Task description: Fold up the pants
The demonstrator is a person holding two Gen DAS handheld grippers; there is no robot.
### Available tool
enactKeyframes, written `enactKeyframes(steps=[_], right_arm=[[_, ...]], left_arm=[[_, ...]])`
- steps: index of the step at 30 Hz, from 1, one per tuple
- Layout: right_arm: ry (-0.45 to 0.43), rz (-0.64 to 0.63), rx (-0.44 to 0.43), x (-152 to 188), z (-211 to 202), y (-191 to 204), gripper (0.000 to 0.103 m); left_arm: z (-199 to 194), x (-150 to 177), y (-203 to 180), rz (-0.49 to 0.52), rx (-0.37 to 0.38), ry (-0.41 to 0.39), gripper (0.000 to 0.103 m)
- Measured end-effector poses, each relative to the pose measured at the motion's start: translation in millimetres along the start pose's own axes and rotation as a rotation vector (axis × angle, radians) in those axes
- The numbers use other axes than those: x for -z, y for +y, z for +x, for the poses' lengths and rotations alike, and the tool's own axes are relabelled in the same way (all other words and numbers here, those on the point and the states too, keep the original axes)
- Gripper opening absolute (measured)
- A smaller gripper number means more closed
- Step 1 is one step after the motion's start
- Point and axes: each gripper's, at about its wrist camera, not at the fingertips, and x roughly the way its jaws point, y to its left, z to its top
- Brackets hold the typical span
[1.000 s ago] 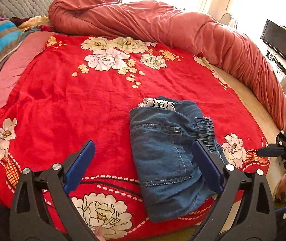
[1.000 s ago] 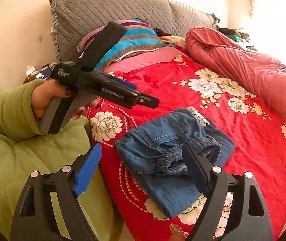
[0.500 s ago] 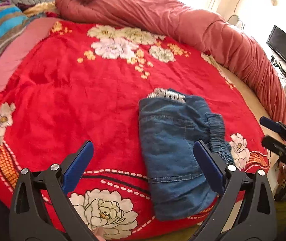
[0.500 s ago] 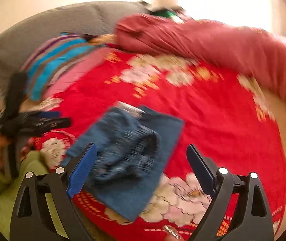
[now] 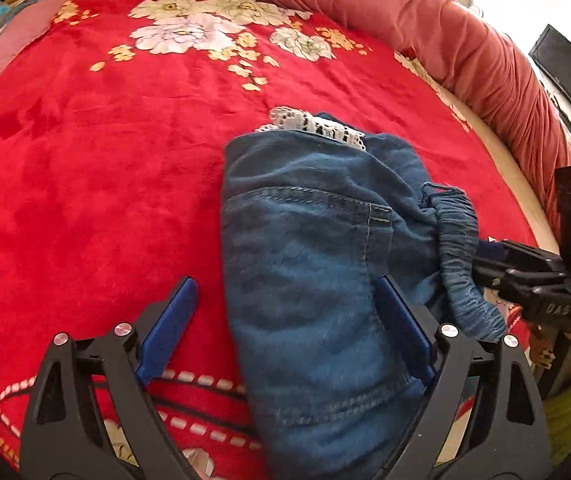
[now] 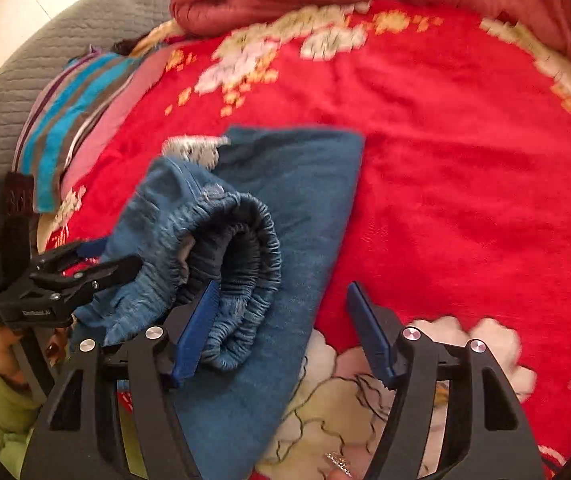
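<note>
A red plush floral bedspread point(image 5: 85, 168) is seen covering the bed, with open room to the left of and beyond the folded denim pants point(image 5: 309, 272), whose long axis runs from the near edge toward the rolled pink quilt point(image 5: 425, 12). The gathered elastic waistband point(image 6: 241, 264) is bunched on the right side. The left claw point(image 5: 283, 322) is spread wide over the pants, grasping nothing, and the right claw point(image 6: 281, 330) is likewise released, one finger touching the waistband.
</note>
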Motion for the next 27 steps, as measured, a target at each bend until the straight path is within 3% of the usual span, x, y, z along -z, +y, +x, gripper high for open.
enactKeyframes(steps=[3, 5, 6, 8, 11, 18, 27], right_arm=[[-0.011, 0.013, -0.038, -2.3, 3.3, -3.6, 0.067], [-0.022, 0.004, -0.049, -2.6, 6.1, -1.9, 0.066], [-0.027, -0.021, -0.048, -2.4, 7.3, 2.0, 0.054], [-0.052, -0.077, -0.064, -2.7, 4.1, 16.0, 0.028], [-0.110, -0.148, -0.034, -8.2, -8.3, 31.9, 0.017], [-0.226, -0.285, -0.013, -41.5, -21.5, 66.2, 0.016], [-0.264, -0.305, -0.001, -85.7, -1.3, 84.0, 0.016]], left_arm=[[4.7, -3.2, -5.4, 0.025, -0.001, 0.004, 0.072], [6.5, -4.7, -9.0, 0.040, -0.004, 0.002, 0.058], [6.6, -5.3, -11.7, 0.051, -0.007, -0.001, 0.053], [2.9, -6.1, -17.0, 0.079, -0.014, -0.009, 0.031], [-10.7, -11.1, -23.4, 0.130, -0.041, -0.043, 0.024], [-38.4, -38.3, -10.2, 0.115, -0.075, -0.140, 0.022], [-43.8, -76.2, 15.1, 0.107, -0.143, -0.191, 0.022]])
